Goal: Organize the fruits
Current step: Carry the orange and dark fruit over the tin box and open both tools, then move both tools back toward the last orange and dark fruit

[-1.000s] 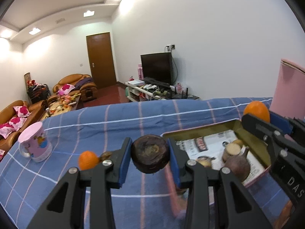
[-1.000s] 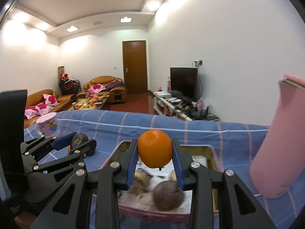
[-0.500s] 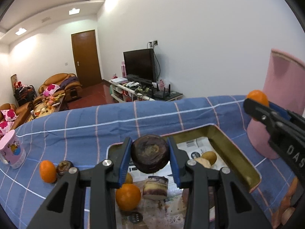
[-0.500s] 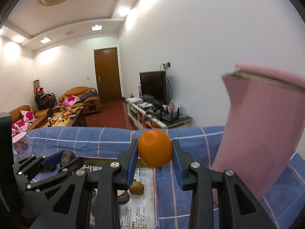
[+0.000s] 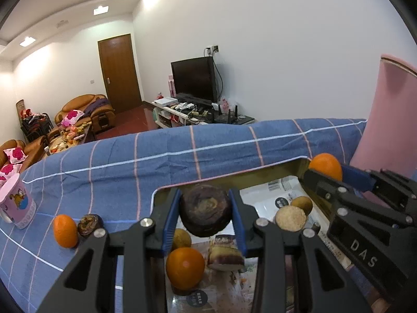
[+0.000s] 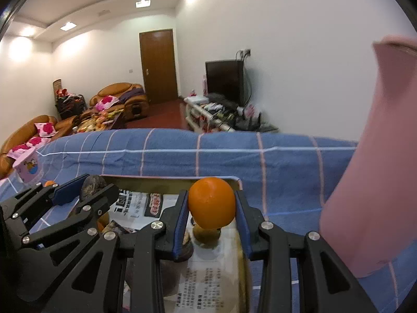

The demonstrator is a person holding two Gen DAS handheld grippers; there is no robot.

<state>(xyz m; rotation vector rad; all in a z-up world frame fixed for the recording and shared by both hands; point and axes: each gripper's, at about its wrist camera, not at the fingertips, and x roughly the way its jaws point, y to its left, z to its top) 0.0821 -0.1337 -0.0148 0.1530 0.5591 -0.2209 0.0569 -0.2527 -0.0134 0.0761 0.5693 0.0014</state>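
My left gripper (image 5: 205, 212) is shut on a dark brown wrinkled fruit (image 5: 205, 210), held above the left part of a gold-walled tray (image 5: 234, 176) lined with printed paper. My right gripper (image 6: 211, 207) is shut on an orange (image 6: 211, 203) over the tray's far right corner (image 6: 234, 180); the same gripper (image 5: 325, 173) shows at the right of the left wrist view. In the tray lie an orange (image 5: 185, 267), a cut purple-and-yellow piece (image 5: 226, 253), a pale round fruit (image 5: 290, 219) and small brown fruits (image 5: 301, 204).
On the blue checked cloth (image 5: 117, 167) left of the tray sit a loose orange (image 5: 65, 230) and a dark fruit (image 5: 90, 224). A pink cartoon mug (image 5: 17, 204) stands farther left. A tall pink container (image 6: 378, 169) stands close to the tray's right side.
Both grippers have carried their fruits from over the cloth to above the tray, sinking slightly. The right gripper swung back left over the tray's corner. Neither grip has changed.
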